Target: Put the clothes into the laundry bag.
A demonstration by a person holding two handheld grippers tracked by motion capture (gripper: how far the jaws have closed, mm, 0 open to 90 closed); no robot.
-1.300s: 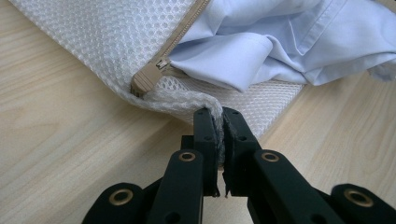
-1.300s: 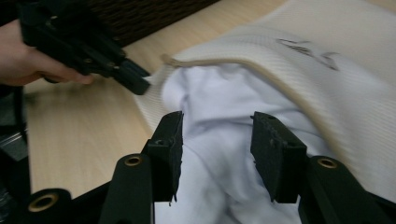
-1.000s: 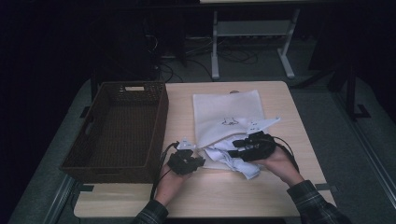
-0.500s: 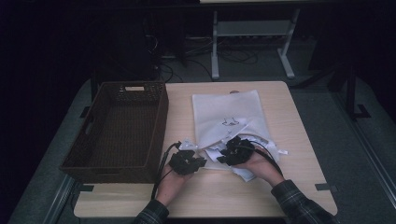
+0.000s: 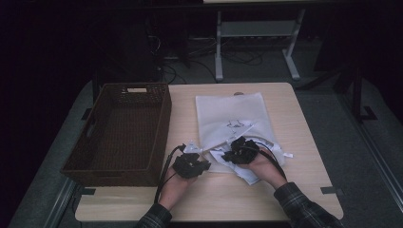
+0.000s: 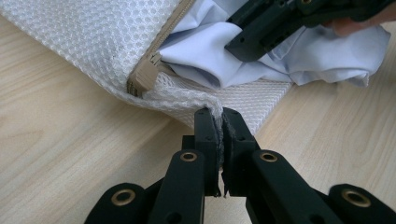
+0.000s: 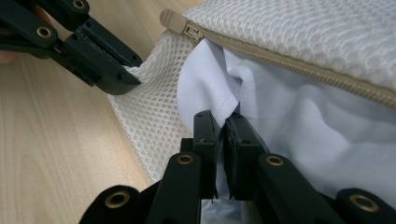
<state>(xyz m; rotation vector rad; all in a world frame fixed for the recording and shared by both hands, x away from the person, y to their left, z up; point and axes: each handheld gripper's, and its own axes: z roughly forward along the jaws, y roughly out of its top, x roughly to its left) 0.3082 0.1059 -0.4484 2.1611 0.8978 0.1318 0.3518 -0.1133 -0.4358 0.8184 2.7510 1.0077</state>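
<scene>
Left gripper (image 6: 219, 116) clamps the mesh bag (image 6: 93, 42) lip on the bench (image 6: 60, 149); right gripper (image 7: 220, 119) has just closed on the shirt (image 7: 299, 121) at the mouth — we hold the lip taut, push cloth inward.

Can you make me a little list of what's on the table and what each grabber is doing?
table: light wood table
basket: brown woven basket, at the left
bag: white mesh bag with a tan zipper, open at the near end
cloth: pale blue cloth, part inside the bag's mouth, part outside
left gripper: left gripper shut on the bag's lower mesh edge
right gripper: right gripper has just been closing; now pinches a fold of the cloth
</scene>
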